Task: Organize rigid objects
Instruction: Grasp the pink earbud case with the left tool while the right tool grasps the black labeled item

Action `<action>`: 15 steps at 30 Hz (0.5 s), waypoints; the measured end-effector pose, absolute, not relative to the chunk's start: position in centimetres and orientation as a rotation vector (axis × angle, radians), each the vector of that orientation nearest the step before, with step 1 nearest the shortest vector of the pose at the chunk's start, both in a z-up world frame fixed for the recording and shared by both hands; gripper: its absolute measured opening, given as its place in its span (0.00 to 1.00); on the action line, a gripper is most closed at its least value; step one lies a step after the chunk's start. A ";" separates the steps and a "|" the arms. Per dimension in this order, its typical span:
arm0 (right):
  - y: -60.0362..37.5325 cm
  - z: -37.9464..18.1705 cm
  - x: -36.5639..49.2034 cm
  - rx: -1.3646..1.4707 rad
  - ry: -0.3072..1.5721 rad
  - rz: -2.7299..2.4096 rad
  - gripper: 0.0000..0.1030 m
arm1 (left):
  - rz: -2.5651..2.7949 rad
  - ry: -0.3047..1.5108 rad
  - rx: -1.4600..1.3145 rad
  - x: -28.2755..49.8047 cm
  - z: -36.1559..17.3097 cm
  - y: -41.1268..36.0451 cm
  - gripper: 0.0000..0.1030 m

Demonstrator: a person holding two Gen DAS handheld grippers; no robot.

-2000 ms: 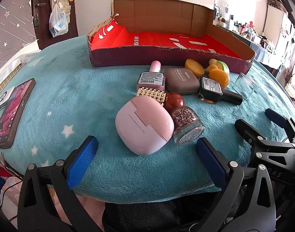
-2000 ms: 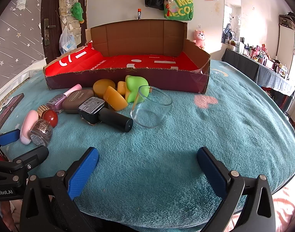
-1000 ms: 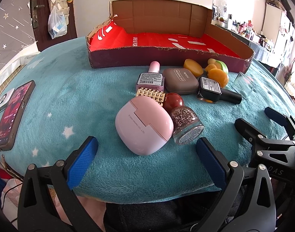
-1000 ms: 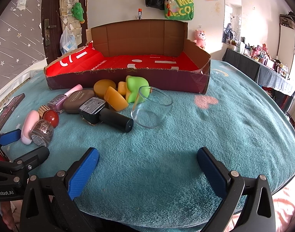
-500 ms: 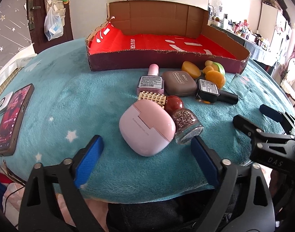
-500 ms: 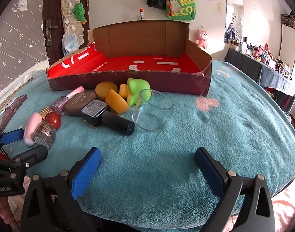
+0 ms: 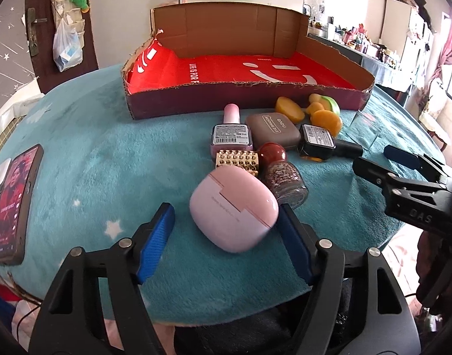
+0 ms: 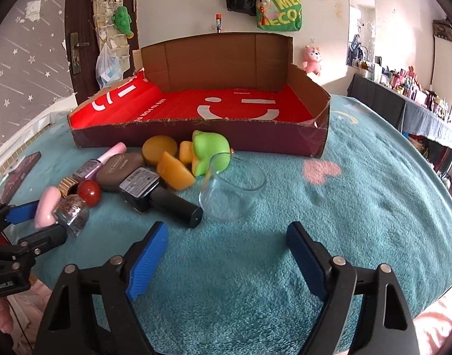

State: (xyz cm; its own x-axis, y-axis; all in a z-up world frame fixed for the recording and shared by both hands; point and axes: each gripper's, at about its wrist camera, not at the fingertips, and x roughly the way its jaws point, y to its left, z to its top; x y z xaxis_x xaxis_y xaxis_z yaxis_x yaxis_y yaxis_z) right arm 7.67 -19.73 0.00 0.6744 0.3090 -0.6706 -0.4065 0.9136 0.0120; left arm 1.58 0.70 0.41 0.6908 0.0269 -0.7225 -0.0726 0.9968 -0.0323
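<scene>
A pink earbud case [image 7: 234,207] lies on the teal blanket at the front of a cluster of small objects. My left gripper [image 7: 226,238] is open, with its blue pads on either side of the case's near end, the right pad close to it. Behind it lie a glitter bottle [image 7: 286,184], a red ball [image 7: 271,152], a gold studded piece [image 7: 237,160], a pink nail polish [image 7: 231,131], a brown case [image 7: 271,130] and a black bottle [image 7: 326,145]. My right gripper [image 8: 227,254] is open and empty, just short of a clear glass [image 8: 231,189] lying on its side.
A red-lined cardboard box [image 7: 240,68] stands open behind the cluster. Yellow and green toy pieces [image 8: 196,153] lie against its front wall. A phone [image 7: 11,204] lies at the blanket's left edge. The blanket's front edge drops off just below both grippers.
My left gripper has moved forward and narrowed around the pink earbud case. My right gripper has moved forward toward the clear glass.
</scene>
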 end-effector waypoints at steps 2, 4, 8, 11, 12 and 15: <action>-19.4 0.0 7.3 -0.126 0.732 0.429 0.82 | 0.053 0.803 -0.045 2.1 0.3 0.7 0.68; -18.8 0.0 6.8 -0.131 0.731 0.453 0.82 | 0.051 0.801 -0.034 2.4 0.3 0.8 0.68; -17.3 0.0 5.8 -0.133 0.732 0.526 0.82 | 0.037 0.798 -0.049 2.7 0.4 1.5 0.56; -16.1 -0.2 5.5 -0.170 0.723 0.549 0.82 | 0.058 0.792 -0.033 2.5 0.4 2.1 0.52; -16.0 -0.2 5.6 -0.174 0.723 0.552 0.82 | 0.065 0.791 -0.037 2.4 0.4 2.3 0.52; -15.8 -0.2 6.1 -0.190 0.711 0.530 0.80 | 0.068 0.791 -0.058 2.6 0.4 2.7 0.52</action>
State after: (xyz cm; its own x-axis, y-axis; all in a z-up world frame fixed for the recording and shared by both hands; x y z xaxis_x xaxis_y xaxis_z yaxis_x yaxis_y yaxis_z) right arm 6.08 -15.76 -0.19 0.6330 0.3973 -0.6644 -0.5236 0.8519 0.0106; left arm 2.57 2.69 0.37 0.7012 0.0397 -0.7118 -0.0831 0.9962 -0.0262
